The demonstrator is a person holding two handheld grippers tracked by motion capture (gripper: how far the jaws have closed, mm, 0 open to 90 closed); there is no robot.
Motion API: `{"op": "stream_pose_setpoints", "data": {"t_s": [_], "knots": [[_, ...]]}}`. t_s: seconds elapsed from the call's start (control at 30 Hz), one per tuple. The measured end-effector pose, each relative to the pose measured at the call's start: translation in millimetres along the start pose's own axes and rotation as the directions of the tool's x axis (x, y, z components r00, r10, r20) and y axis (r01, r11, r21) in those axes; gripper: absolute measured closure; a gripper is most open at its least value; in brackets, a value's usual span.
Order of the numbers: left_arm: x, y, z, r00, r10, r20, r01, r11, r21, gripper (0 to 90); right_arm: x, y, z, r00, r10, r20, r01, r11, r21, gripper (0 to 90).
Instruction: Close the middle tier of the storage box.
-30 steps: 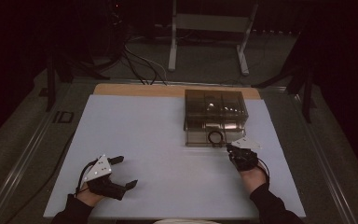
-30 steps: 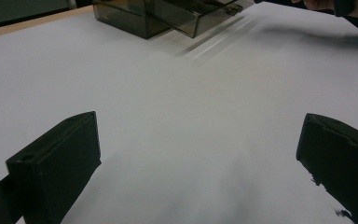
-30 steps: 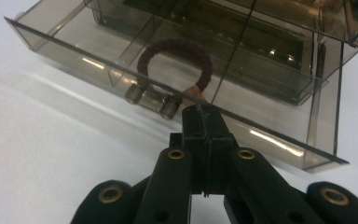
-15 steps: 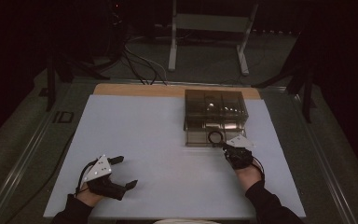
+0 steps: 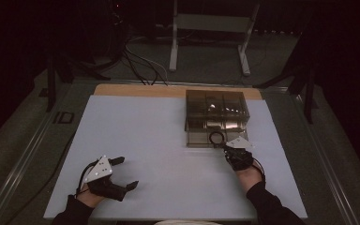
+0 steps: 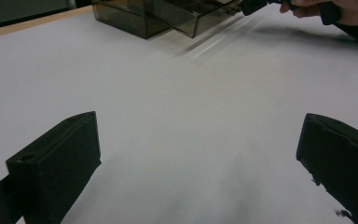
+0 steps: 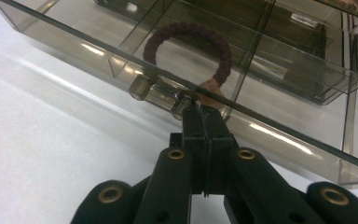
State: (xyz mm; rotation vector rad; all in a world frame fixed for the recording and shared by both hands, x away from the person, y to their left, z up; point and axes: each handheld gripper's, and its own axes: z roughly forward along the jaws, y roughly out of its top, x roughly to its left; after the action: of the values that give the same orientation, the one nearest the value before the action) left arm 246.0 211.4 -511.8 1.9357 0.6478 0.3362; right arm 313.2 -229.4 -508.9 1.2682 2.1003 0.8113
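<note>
Jaws of the right gripper [image 7: 199, 105] sit pressed together at the drawer handle [image 7: 161, 97] of the clear organizer [image 5: 216, 117]. Left gripper [image 5: 122, 174] rests open. Pulling off-axis could slip off the handle or drag the whole box.

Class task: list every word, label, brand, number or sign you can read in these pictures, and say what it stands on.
No readable text anywhere.
A small pale patch, perhaps a label, on something inside the clear box: too blurred to read.
Box, bracelet, table sheet and both hand-held grippers, left and right: no marks visible.
</note>
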Motion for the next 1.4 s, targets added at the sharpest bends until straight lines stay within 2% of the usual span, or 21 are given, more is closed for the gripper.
{"op": "stream_pose_setpoints", "data": {"t_s": [0.97, 1.13, 1.4], "knots": [[0.4, 0.1, 0.6, 1.0, 0.0, -0.001, 0.0, 1.0, 0.001, 0.9, -1.2, 2.6, 0.3, 0.9999, -0.004, -0.009, 0.004, 1.0, 0.003, 90.0], [0.3, 0.1, 0.3, 1.0, -0.001, -0.002, 0.001, 1.0, -0.001, 0.9, 0.0, 3.9, 0.5, 0.9998, -0.02, 0.0, 0.02, 1.0, -0.003, 90.0], [0.4, 0.0, 0.4, 1.0, 0.0, -0.002, 0.0, 1.0, 0.001, 0.9, -2.6, 5.0, 0.9, 0.9999, -0.013, 0.004, 0.013, 1.0, -0.001, 90.0]]}}
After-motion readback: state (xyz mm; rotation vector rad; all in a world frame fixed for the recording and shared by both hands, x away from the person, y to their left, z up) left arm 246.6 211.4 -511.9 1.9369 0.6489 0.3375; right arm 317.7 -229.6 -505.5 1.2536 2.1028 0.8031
